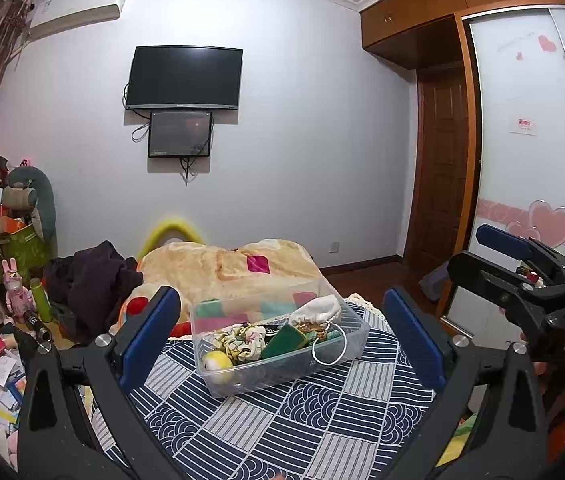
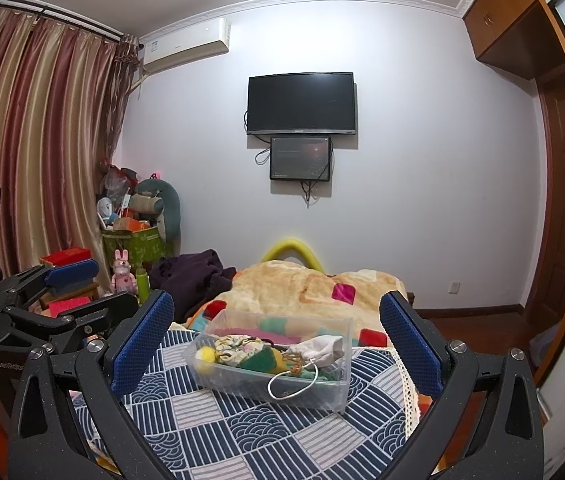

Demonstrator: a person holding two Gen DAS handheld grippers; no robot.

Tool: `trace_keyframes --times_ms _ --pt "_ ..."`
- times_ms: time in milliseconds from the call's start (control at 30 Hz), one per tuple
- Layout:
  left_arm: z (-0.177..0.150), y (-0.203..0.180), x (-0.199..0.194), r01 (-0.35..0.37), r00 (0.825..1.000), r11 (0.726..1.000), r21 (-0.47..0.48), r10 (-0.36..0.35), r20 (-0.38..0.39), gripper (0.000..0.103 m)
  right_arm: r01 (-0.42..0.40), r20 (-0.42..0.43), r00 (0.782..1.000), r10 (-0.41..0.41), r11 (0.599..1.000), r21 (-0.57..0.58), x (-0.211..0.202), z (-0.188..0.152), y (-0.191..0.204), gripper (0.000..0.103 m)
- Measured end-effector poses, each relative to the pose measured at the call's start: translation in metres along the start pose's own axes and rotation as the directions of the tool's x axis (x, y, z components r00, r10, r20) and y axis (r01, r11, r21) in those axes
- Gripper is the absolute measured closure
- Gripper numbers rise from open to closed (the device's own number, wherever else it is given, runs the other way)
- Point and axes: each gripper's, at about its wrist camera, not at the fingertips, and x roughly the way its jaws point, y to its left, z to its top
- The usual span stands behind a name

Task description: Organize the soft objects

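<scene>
1. While both of our tools hang above the near end of the bed, neither grips anything: the left tool [image 1: 282, 340] has its blue pads spread wide, and the right tool [image 2: 278, 344] is spread the same way, empty.
2. Just beyond the pads, the patterned cloth [image 1: 282, 420] over the bed looks bare of loose soft items as far as we can see.
3. On that cloth stands the clear plastic bin [image 1: 356, 330], framed between the fingers in both views.
4. Inside it lie the soft things: a yellow ball [image 1: 218, 361] at the near left corner, a floral scrunchie [image 1: 242, 342], a green cloth piece [image 1: 284, 342], and a white drawstring pouch [image 1: 318, 310] whose cord loop [image 1: 329, 346] droops over the bin's front wall.
5. We judge the gathering largely done; what may remain is tucking the cord in.
6. Farther off, the beige blanket [image 1: 222, 268] and a dark garment [image 1: 94, 276] lie heaped on the bed, untouched.
</scene>
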Motion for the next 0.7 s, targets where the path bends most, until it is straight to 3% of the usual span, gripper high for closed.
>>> trace_keyframes --times_ms 700 --pt "-0.001 0.0032 -0.0027 0.02 1.0 1.0 0.007 -0.02 0.0 0.0 -0.006 -0.001 1.0 0.006 1.0 0.003 -0.0021 0.0 0.0011 0.0"
